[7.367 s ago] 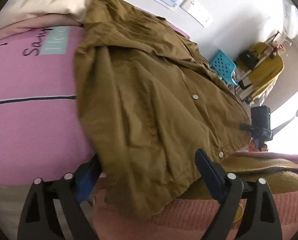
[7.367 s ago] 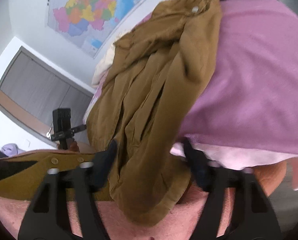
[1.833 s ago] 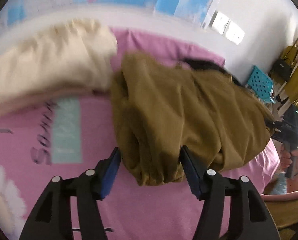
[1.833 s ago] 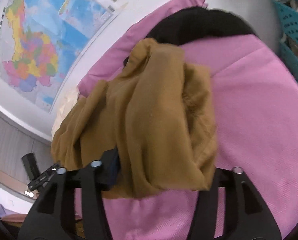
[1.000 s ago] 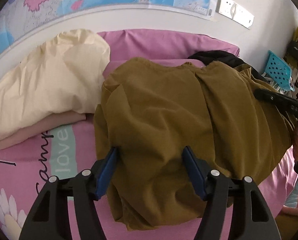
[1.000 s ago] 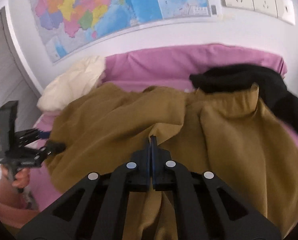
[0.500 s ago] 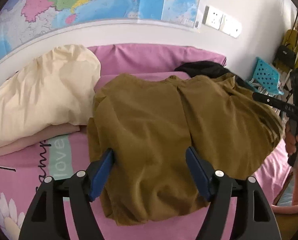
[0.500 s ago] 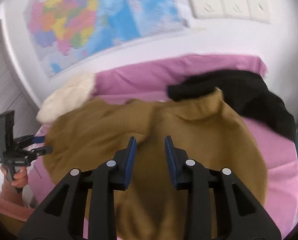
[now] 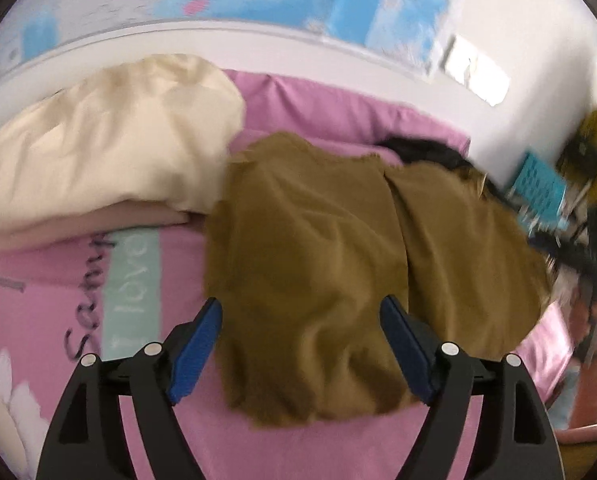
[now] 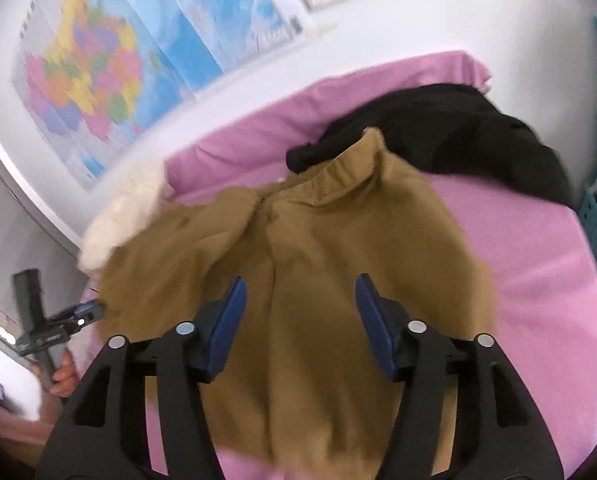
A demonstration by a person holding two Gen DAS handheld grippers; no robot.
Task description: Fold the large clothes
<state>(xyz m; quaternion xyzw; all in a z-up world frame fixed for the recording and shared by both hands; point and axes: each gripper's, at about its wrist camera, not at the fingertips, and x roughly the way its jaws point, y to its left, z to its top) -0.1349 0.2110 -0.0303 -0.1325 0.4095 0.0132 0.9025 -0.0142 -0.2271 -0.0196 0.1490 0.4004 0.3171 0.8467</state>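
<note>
The mustard-brown cotton jacket (image 10: 318, 280) lies roughly folded on the pink bedsheet (image 10: 538, 264), collar toward twelve o'clock. Left gripper (image 9: 300, 344) and right gripper (image 10: 298, 320) both hover spread, empty. Probably only tidying remains.

One brown jacket (image 9: 338, 264) lies on the bed (image 9: 58, 292), at the middle of both views. One black garment (image 10: 450, 132) sits at its 1 o'clock in the right wrist view. One cream pillow (image 9: 106, 136) lies at 10 o'clock in the left wrist view. Two grippers show, one per view: left (image 9: 300, 344), right (image 10: 298, 320). One map (image 10: 110, 52) hangs on the wall at 11 o'clock. One teal basket (image 9: 542, 188) stands at 3 o'clock in the left wrist view.
</note>
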